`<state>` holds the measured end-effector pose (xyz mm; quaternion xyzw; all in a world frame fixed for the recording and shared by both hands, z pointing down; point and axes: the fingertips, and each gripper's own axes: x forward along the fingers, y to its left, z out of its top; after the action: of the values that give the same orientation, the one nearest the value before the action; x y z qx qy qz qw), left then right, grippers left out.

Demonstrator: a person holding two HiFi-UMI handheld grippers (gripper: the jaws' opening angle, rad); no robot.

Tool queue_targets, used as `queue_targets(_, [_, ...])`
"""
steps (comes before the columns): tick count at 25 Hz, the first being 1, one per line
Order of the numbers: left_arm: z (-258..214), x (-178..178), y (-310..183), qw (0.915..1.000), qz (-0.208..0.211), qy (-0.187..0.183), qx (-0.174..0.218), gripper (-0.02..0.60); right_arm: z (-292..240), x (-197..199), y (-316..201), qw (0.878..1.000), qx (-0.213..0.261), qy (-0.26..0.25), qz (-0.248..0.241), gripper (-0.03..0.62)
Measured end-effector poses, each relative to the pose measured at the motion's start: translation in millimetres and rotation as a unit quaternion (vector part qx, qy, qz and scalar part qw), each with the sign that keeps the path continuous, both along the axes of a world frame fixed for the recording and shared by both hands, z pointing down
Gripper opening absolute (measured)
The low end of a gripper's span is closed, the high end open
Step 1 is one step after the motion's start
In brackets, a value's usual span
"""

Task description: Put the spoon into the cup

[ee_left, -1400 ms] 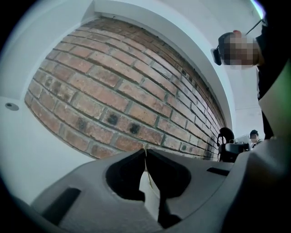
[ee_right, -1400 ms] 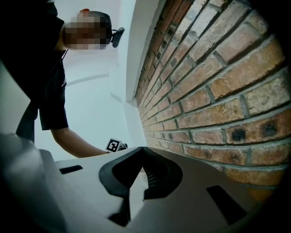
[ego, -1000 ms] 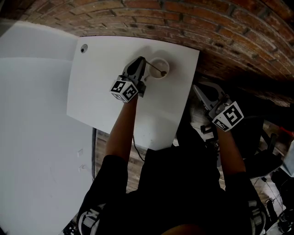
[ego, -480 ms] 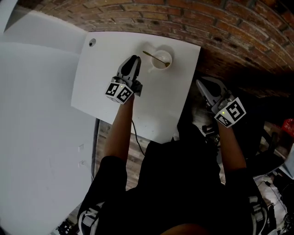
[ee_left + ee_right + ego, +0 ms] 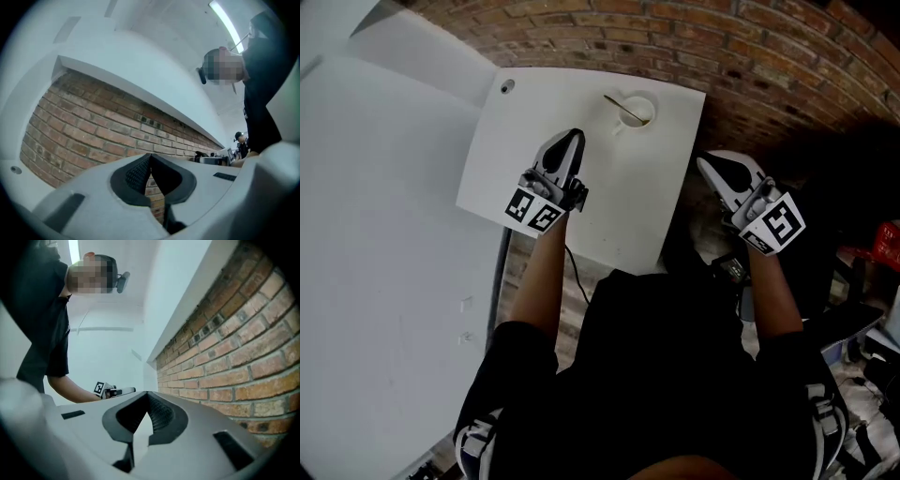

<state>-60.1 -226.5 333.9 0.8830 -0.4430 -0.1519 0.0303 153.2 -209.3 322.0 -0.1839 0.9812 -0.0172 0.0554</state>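
The spoon (image 5: pixel 623 105), a thin straight stem, rests in the round white cup (image 5: pixel 637 111), with its handle leaning out over the rim to the left. The cup stands near the far edge of the smooth, flat white table (image 5: pixel 619 216), close to the rough red brick wall (image 5: pixel 741 47). The left gripper (image 5: pixel 573 138) hovers over the table, well apart from the cup. Its ribbed black pads (image 5: pixel 136 173) are pressed together on nothing. The right gripper (image 5: pixel 706 166) hangs beyond the table's right edge, jaws likewise closed and empty.
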Motion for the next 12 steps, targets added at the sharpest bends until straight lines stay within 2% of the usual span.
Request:
queue_targets(3, [-18.9, 4.2, 36.4, 0.9992, 0.035, 0.005, 0.021, 0.017, -21.5, -4.2, 26.4, 1.000, 0.025, 0.003, 0.013, 0.006])
queue_targets(8, [-43.8, 2.5, 106.4, 0.9947, 0.087, -0.020, 0.051, 0.017, -31.9, -20.0, 102.1, 0.998, 0.052, 0.024, 0.015, 0.006])
queue_targets(12, [-48.5, -5.1, 167.8, 0.9904, 0.130, -0.011, 0.046, 0.017, -21.3, -39.9, 170.0, 0.998, 0.042, 0.052, 0.021, 0.006])
